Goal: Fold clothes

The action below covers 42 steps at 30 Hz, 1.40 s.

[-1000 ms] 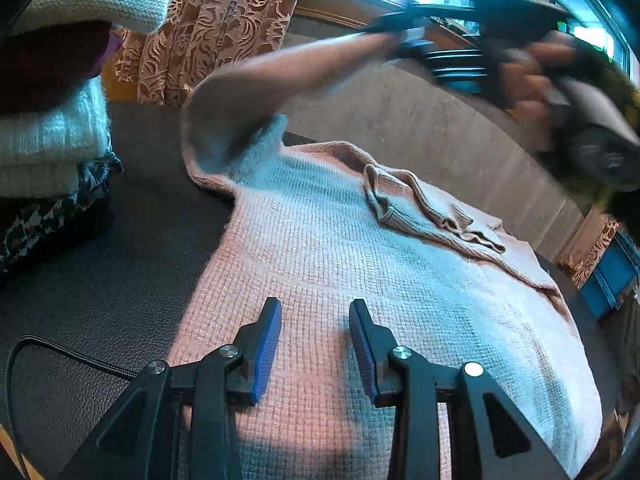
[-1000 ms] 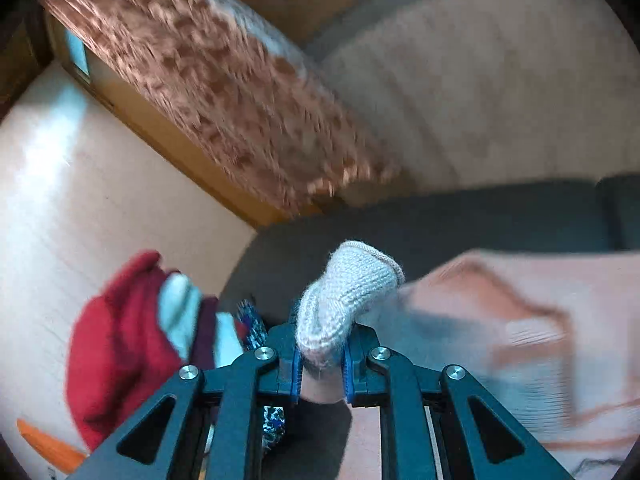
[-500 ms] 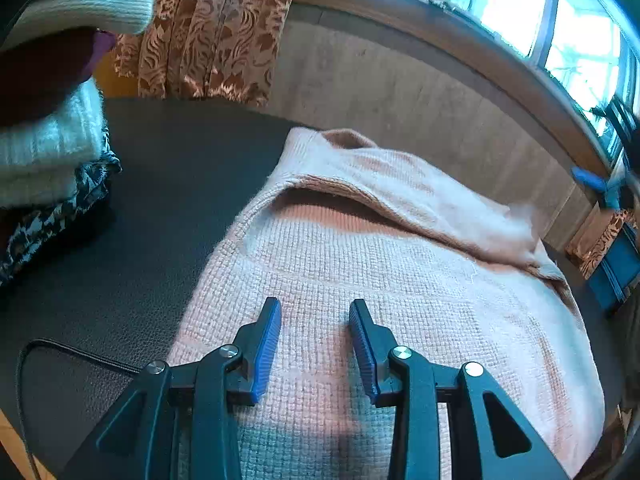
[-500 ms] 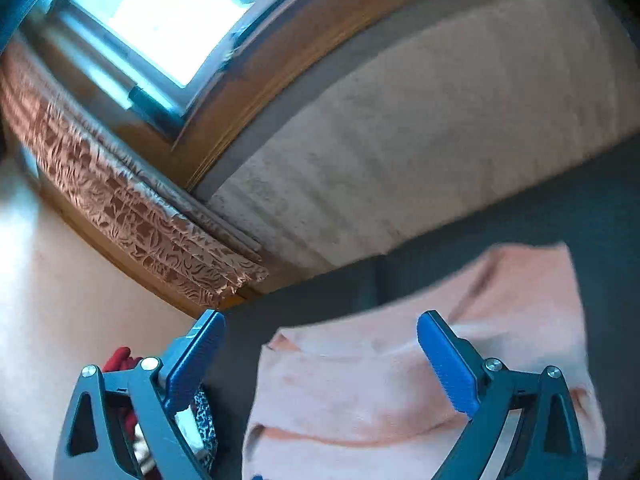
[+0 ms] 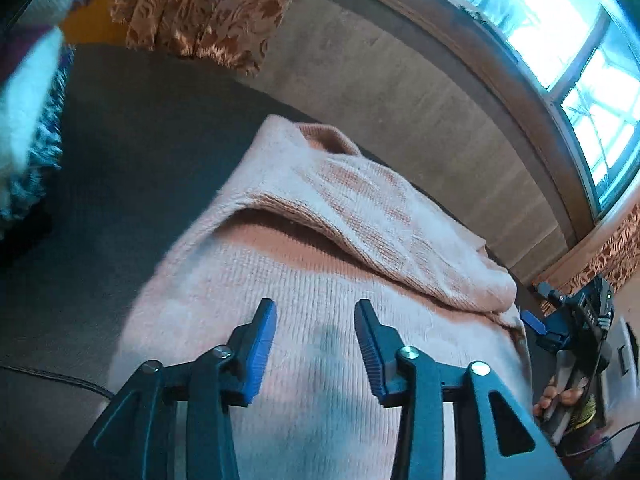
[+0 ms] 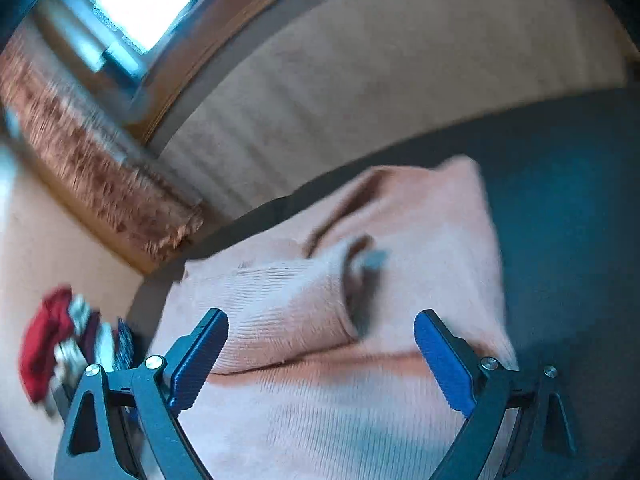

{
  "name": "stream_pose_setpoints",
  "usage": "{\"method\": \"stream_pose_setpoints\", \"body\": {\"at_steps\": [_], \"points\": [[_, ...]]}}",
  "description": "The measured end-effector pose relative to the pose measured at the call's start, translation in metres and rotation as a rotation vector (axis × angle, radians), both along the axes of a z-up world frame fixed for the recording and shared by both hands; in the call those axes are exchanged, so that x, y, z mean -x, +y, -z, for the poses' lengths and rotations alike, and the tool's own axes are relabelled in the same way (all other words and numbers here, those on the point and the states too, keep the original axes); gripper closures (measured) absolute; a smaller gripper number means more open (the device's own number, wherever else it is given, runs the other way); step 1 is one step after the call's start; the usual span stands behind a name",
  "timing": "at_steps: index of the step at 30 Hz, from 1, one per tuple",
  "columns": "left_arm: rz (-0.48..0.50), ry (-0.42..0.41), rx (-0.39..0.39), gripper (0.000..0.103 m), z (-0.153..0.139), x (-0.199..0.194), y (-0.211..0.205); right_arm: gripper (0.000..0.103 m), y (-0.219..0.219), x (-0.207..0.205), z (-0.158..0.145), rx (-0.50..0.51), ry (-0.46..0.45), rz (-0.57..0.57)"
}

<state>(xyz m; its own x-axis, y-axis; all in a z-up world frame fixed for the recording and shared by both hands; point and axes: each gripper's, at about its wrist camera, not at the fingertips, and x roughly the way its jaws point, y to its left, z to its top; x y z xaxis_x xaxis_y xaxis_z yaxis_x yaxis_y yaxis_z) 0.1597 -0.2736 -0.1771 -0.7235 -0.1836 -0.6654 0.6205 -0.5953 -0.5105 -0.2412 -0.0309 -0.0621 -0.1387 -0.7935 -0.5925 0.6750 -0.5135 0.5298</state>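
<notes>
A pale pink knit sweater (image 5: 320,320) lies spread flat over a dark grey upholstered surface (image 5: 132,152), filling the middle of the left wrist view and running off toward five o'clock. One sleeve (image 5: 372,216) is folded across the body of the garment, slanting from about eleven o'clock down to three o'clock, with its cuff (image 6: 356,284) lying loose on the knit, gripped by nothing.

The left gripper (image 5: 315,322) hangs over the sweater's lower half, at six o'clock in its own view. Its jaws are opening, about half apart, and only the flat knit shows beneath the gap; the blue pads press on nothing.

The right gripper (image 6: 322,344) stands released, its jaws spread wide on either side of the cuff without touching it. In the left wrist view this same tool shows at four o'clock, beyond the sweater's edge, with a person's fingers (image 5: 560,394) wrapped around its handle.

A stack of folded clothes (image 5: 28,120), white knit over a dark patterned piece, sits at nine o'clock, well apart from the sweater. A brown patterned curtain (image 5: 208,4) hangs at twelve o'clock beside a bright window (image 5: 560,32) at two o'clock.
</notes>
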Motion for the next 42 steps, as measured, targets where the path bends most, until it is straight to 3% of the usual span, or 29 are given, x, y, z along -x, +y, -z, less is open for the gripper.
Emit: {"method": "stream_pose_setpoints", "body": {"at_steps": [2,4,8,11,16,18,20,23,26,28,29,30,36,39,42], "points": [[-0.007,0.009,-0.028,0.06,0.003,0.008,-0.005,0.01,-0.018,0.003,0.004,-0.033,0.018,-0.061],[-0.015,0.031,-0.047,0.056,0.006,0.014,-0.01,0.021,-0.031,0.006,0.009,-0.061,0.026,-0.102],[-0.034,0.059,-0.08,0.052,0.007,0.02,-0.018,0.059,-0.059,0.015,0.03,-0.139,-0.029,-0.107],[-0.043,0.074,-0.095,0.049,0.009,0.025,-0.024,0.075,-0.055,0.022,0.031,-0.088,-0.093,-0.09],[-0.1,0.147,-0.155,0.048,0.01,0.032,-0.046,0.08,-0.052,0.018,0.007,-0.058,-0.072,-0.134],[-0.133,0.204,-0.184,0.051,0.009,0.035,-0.057,0.082,-0.054,0.016,-0.009,-0.054,-0.053,-0.15],[-0.167,0.192,-0.156,0.062,0.006,0.039,-0.062,0.087,-0.053,0.017,-0.034,-0.016,-0.03,-0.159],[-0.218,0.169,-0.11,0.063,0.001,0.044,-0.069,0.087,-0.054,0.03,-0.063,0.011,-0.008,-0.104],[-0.219,0.127,-0.091,0.063,0.005,0.047,-0.069,0.078,-0.053,0.05,-0.063,-0.039,-0.004,-0.039],[-0.203,0.091,-0.091,0.061,0.01,0.049,-0.067,0.058,-0.051,0.051,-0.049,-0.036,-0.03,-0.078],[-0.186,0.069,-0.098,0.061,0.014,0.049,-0.065,0.039,-0.05,0.046,-0.041,-0.053,-0.033,-0.098],[-0.169,0.062,-0.079,0.061,0.012,0.048,-0.061,0.03,-0.048,0.042,-0.034,-0.067,-0.036,-0.117],[-0.017,0.052,0.094,0.059,-0.015,0.048,-0.017,0.03,-0.013,0.033,0.019,-0.063,-0.136,-0.131],[0.085,0.024,0.221,0.059,-0.028,0.062,0.012,0.029,-0.011,0.029,0.032,-0.015,-0.181,-0.141],[0.185,-0.005,0.379,0.059,-0.045,0.084,0.035,0.033,-0.025,0.026,0.036,-0.03,-0.154,-0.136]]}}
